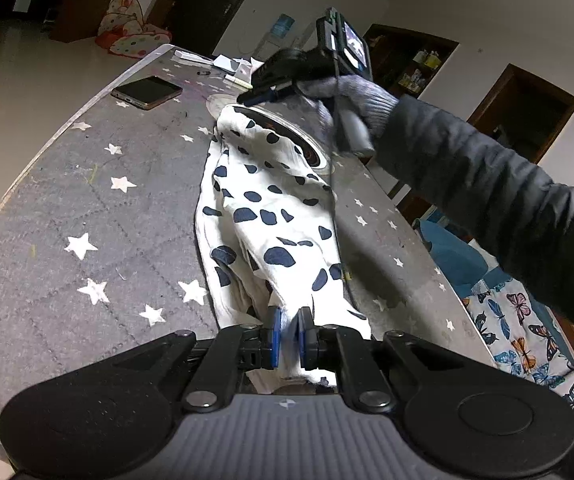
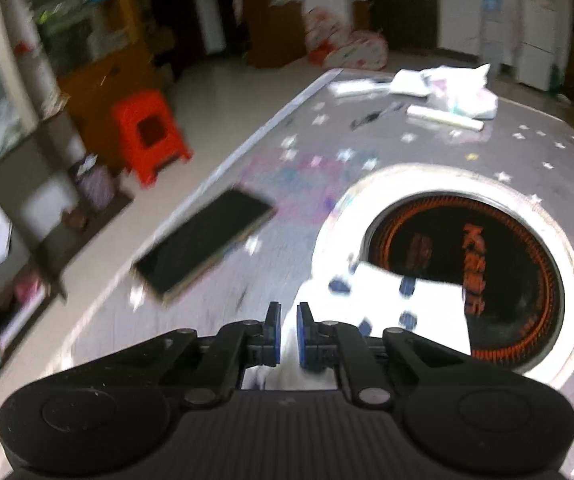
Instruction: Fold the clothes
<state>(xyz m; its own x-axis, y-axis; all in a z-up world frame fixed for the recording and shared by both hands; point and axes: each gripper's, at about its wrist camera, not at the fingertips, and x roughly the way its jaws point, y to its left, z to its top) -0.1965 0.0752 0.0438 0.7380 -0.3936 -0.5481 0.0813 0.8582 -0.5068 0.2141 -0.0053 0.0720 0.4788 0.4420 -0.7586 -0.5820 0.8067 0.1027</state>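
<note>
Both grippers, left gripper (image 1: 289,330) and right gripper (image 2: 285,330), have jaws clamped on the spotted garment (image 1: 271,216); keep it taut, laying it flat across the tabletop (image 1: 87,200), avoiding the phone (image 1: 147,92).

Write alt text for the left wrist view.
The left claw pinches the near end of a white cloth with dark blue spots, stretched across a grey star-patterned table. At its far end, a gloved hand holds the right claw; a black smartphone lies left.
</note>
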